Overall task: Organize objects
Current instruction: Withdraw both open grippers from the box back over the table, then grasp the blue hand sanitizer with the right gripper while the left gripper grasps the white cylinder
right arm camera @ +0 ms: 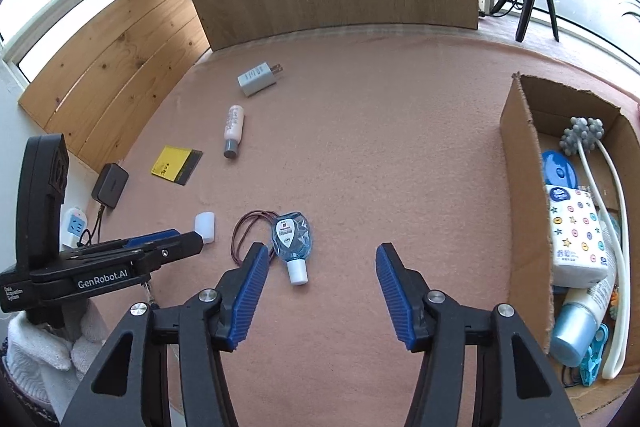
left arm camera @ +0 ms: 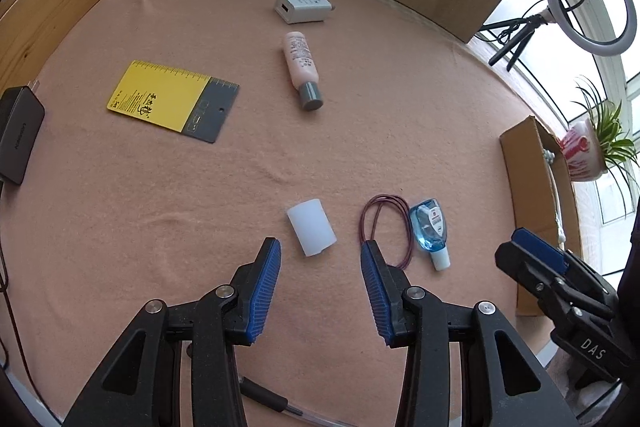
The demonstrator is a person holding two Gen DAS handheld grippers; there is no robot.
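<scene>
The left gripper is hanging over the worktop with its jaws apart and nothing between them; the white cap is lying on its side just above them, lower centre of the left view. The right gripper is likewise standing open and empty, with the sanitizer lying just above its left jaw, lower centre of the right view.

The cap is looking like a light, slightly soft, translucent plastic tube (probably smooth, so apt to roll or squirt out); taking it across its round sides, mid-length, seems best. The sanitizer is a small liquid-filled bottle, light, with slick faces, so its flat sides look the safer hold. The thin cord looping beside it is limp and may be dragging along.

The box at the right edge is being cut off by the frame, and its contents are overlapping, so the bottom is hard to make out. The labels on the pink bottle and card are too small to read. The charger is lying upper centre, prongs hidden in the left view.
</scene>
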